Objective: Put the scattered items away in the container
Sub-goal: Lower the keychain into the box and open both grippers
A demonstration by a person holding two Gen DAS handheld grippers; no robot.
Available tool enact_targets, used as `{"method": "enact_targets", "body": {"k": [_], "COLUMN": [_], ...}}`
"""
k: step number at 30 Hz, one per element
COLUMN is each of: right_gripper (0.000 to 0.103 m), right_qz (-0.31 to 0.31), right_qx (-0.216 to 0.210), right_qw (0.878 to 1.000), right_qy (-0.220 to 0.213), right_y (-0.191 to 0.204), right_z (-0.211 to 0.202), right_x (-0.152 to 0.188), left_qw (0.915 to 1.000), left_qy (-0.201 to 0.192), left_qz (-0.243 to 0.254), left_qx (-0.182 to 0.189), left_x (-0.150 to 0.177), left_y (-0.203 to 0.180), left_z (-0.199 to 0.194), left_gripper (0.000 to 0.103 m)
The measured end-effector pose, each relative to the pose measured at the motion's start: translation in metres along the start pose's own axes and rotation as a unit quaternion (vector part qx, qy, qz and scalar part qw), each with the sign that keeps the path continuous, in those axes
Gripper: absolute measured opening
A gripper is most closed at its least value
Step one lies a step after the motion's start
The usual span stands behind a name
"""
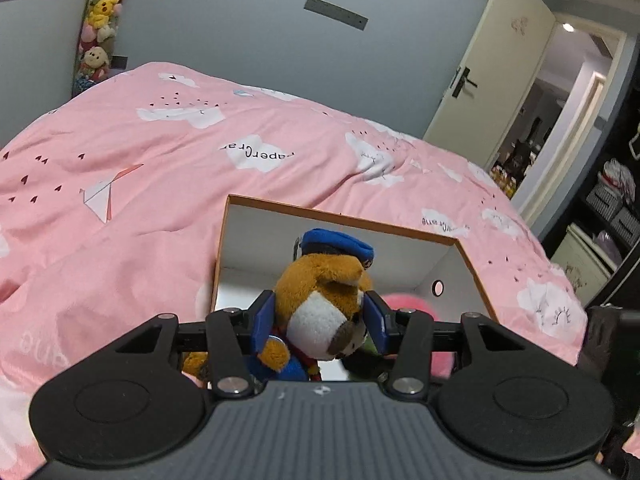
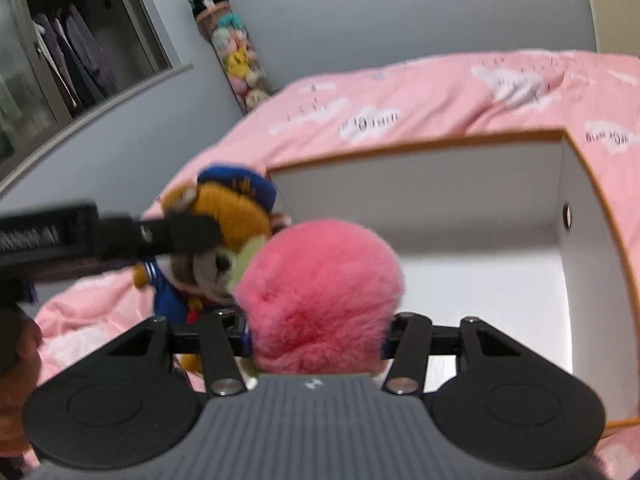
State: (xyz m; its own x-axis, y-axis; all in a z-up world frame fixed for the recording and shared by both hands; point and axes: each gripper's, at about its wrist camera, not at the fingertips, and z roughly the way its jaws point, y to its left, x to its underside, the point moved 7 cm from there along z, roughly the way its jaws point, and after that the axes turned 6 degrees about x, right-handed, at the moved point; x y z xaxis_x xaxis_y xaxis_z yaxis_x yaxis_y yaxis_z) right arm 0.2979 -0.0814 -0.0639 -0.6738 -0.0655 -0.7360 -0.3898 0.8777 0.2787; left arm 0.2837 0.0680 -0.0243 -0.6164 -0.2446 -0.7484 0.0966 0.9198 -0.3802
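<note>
A brown plush dog (image 1: pixel 320 292) in a blue cap and sailor suit sits between the blue pads of my left gripper (image 1: pixel 320 316), which is shut on its head. It hangs at the near left of an open box (image 1: pixel 256 236) with white walls and an orange rim. In the right wrist view my right gripper (image 2: pixel 316 336) is shut on a fluffy pink plush toy (image 2: pixel 320 272), held over the box (image 2: pixel 420 192) beside the dog (image 2: pixel 236 216). A black finger (image 2: pixel 180 236) of the left gripper crosses the dog's head. The pink toy (image 1: pixel 404 300) shows just behind the dog.
The box lies on a bed with a pink cloud-print duvet (image 1: pixel 140 140). A tall column of plush toys (image 1: pixel 98 28) stands against the grey wall. A door (image 1: pixel 480 80) is open at the right, with shelves (image 1: pixel 612 208) beyond. A hand (image 2: pixel 16 344) shows at the left edge.
</note>
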Motion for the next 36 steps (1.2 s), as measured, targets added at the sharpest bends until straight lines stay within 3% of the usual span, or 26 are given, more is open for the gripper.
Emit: {"method": "enact_targets", "body": {"k": [3, 6, 11, 17, 23, 27, 32, 36], "right_gripper": [0.055, 0.056, 0.06, 0.062, 0.067, 0.083, 0.085, 0.085], "right_qz": [0.006, 0.007, 0.001, 0.002, -0.023, -0.058, -0.074, -0.069], "right_qx": [0.005, 0.007, 0.004, -0.002, 0.018, 0.061, 0.079, 0.095], "right_qw": [1.0, 1.0, 0.999, 0.999, 1.0, 0.995, 0.991, 0.988], "right_qy": [0.022, 0.03, 0.038, 0.033, -0.002, -0.053, -0.081, -0.096], "right_y": [-0.001, -0.003, 0.002, 0.004, 0.006, 0.008, 0.012, 0.003], "right_z": [0.009, 0.013, 0.013, 0.006, -0.013, -0.042, -0.081, -0.11], "right_x": [0.009, 0.017, 0.023, 0.023, 0.019, 0.017, 0.024, 0.036], "left_qw": [0.9999, 0.9995, 0.999, 0.9989, 0.9976, 0.9961, 0.9961, 0.9973], "left_qy": [0.011, 0.018, 0.039, 0.032, 0.02, 0.004, -0.022, -0.05], "left_qz": [-0.006, -0.025, -0.013, -0.008, 0.015, 0.033, 0.047, 0.046], "left_qx": [-0.005, -0.004, -0.016, -0.032, -0.064, -0.081, -0.071, -0.03], "left_x": [-0.003, -0.005, 0.003, 0.009, 0.018, 0.029, 0.048, 0.059], "left_y": [0.004, 0.009, 0.01, 0.005, -0.013, -0.033, -0.058, -0.071], "left_z": [0.01, 0.016, 0.018, 0.007, -0.019, -0.043, -0.068, -0.082], "left_gripper": [0.048, 0.048, 0.048, 0.048, 0.051, 0.057, 0.066, 0.071]}}
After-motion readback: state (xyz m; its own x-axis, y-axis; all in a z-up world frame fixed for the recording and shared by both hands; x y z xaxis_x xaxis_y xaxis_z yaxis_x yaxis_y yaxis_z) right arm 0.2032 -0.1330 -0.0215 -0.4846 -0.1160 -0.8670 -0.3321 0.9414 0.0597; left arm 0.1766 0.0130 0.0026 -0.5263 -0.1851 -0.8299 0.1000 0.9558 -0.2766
